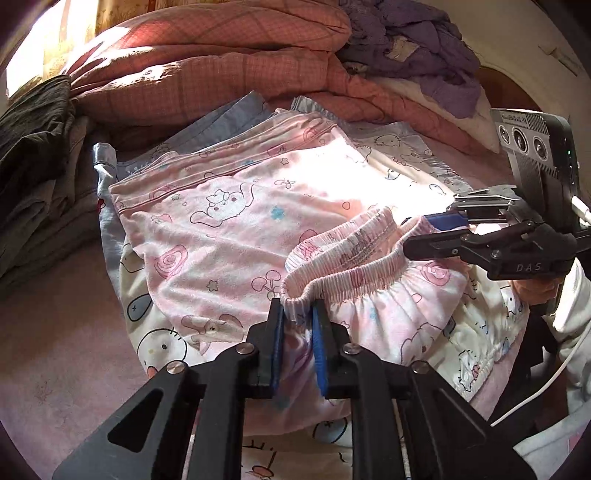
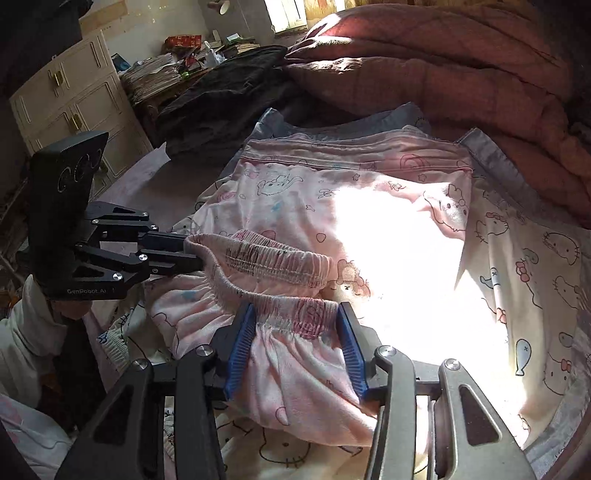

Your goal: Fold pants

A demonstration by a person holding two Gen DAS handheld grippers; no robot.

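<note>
A bed (image 2: 155,184) covered in a pale pink sheet is carrying everything, and sunlight is falling across it in a bright patch. At the far left of the right wrist view a cream cabinet (image 2: 74,107) is standing against the wall, with stacked papers (image 2: 151,74) beside it and a window (image 2: 288,14) glowing further back. A dark folded garment (image 2: 229,96) is lying at the bed's left edge, and right of it a big reddish checked quilt (image 2: 443,66) is piling up along the back; in the left wrist view a purple cloth (image 1: 424,40) is sitting on top of that quilt. In front of the quilt a white cartoon-cat blanket (image 2: 535,266) with a grey border is spreading under the pink printed pants (image 2: 332,206), which are lying flat in the middle of the bed with their legs reaching toward the quilt. The elastic waistband (image 2: 273,258) is being lifted at the near end, standing open as a loop. The left tool (image 1: 298,314) is clenching on the waistband's left end, its blue pads pressing the gathered fabric. The right tool (image 2: 295,321) is grasping the waistband's other end, with bunched cloth filling the space between its blue-lined fingers. Each tool's black camera housing is showing in the other's view, partly blocking the bed's near corners.
</note>
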